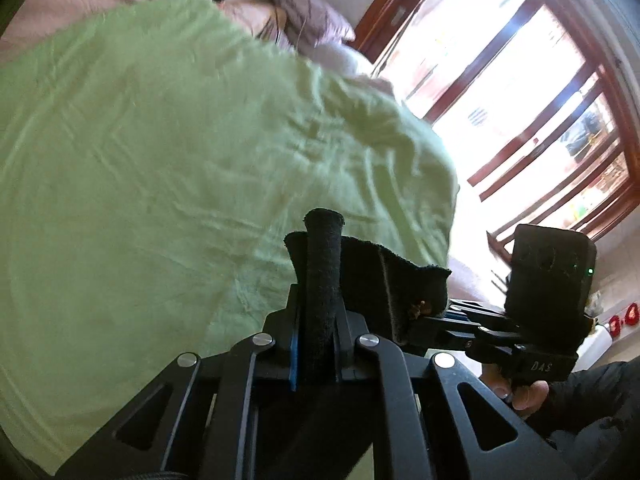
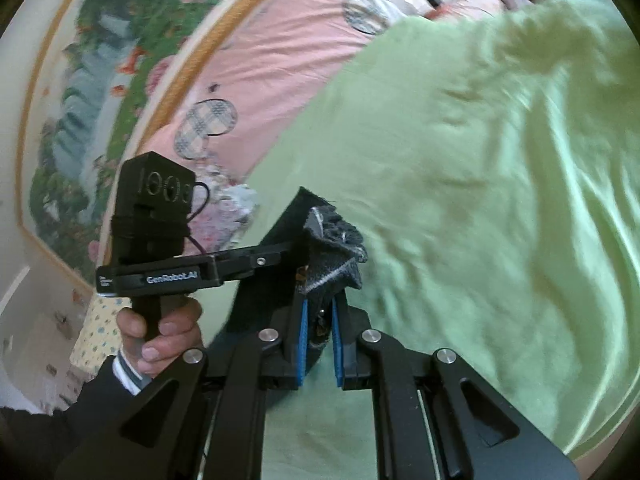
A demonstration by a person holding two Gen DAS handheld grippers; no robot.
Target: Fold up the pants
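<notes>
The pants are black cloth; only bunched edges show. In the left wrist view my left gripper (image 1: 320, 280) is shut on a rolled edge of the pants (image 1: 362, 268), which stretch right to the other gripper (image 1: 464, 320). In the right wrist view my right gripper (image 2: 320, 292) is shut on a crumpled black edge of the pants (image 2: 336, 248), with the left gripper (image 2: 280, 258) just to its left. Both grippers hold the pants above a green sheet (image 1: 180, 140) on the bed.
The green sheet (image 2: 460, 168) covers most of the bed. Pink bedding (image 2: 256, 68) and pillows (image 1: 316, 20) lie at the far end. A wood-framed window (image 1: 520, 120) is on the right. A framed landscape painting (image 2: 100, 92) hangs on the wall.
</notes>
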